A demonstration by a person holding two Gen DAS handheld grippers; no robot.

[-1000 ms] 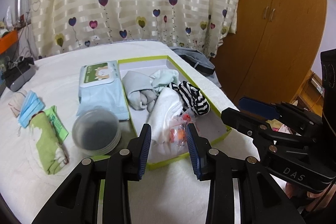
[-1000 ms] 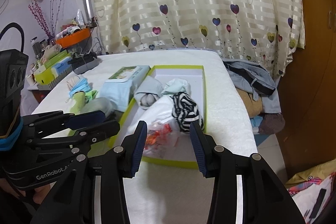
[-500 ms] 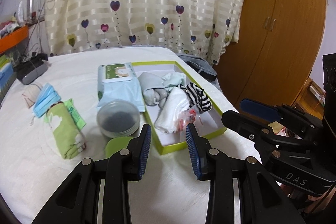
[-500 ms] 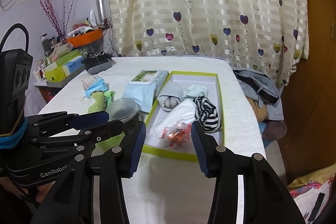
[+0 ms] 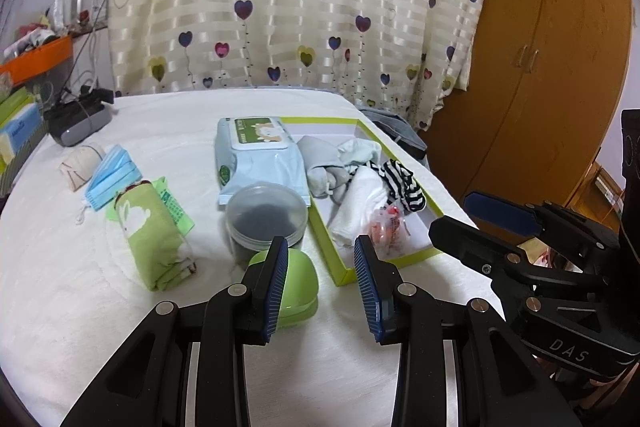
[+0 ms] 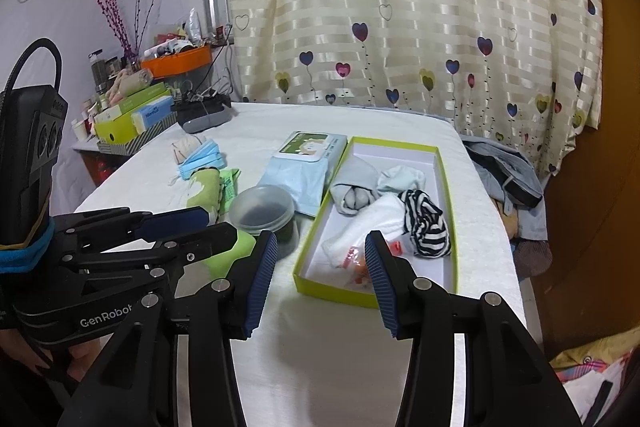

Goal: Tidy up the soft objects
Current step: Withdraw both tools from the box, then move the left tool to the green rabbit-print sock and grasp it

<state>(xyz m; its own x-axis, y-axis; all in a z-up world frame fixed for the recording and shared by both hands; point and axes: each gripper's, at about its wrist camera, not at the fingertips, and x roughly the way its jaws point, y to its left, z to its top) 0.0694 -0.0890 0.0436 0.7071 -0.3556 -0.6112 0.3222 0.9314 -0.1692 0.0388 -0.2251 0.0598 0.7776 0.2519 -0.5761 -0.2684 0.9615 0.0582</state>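
My left tongs (image 5: 320, 263) hang part-open and empty over the near edge of the white-covered desk (image 5: 80, 327), nothing between the blue pads. My right tongs (image 6: 320, 263) stand a little wider, equally empty, aimed at the near end of the lime-rimmed box (image 6: 444, 163).

Just beyond my left tongs sits a green lidded case (image 5: 300, 279), touching the pad's far side in the picture, and behind it a clear round tub (image 5: 266, 215). Left of those lies the rolled green cloth (image 5: 148, 239), its long axis running from near to far, its far end under a blue face mask (image 5: 110, 175), with a small beige bundle (image 5: 78, 165) farther left again.

The box lies to the right, already holding grey and pale socks (image 5: 324, 163), a white towel (image 5: 360, 207), a striped piece (image 5: 404, 183) and a crinkly packet (image 5: 386, 227). A wipes pack (image 5: 260, 155) rests beside its left wall.

I judge the green roll the next candidate: it lies on my left side, so my left tongs are nearer and would need to close across its short width.
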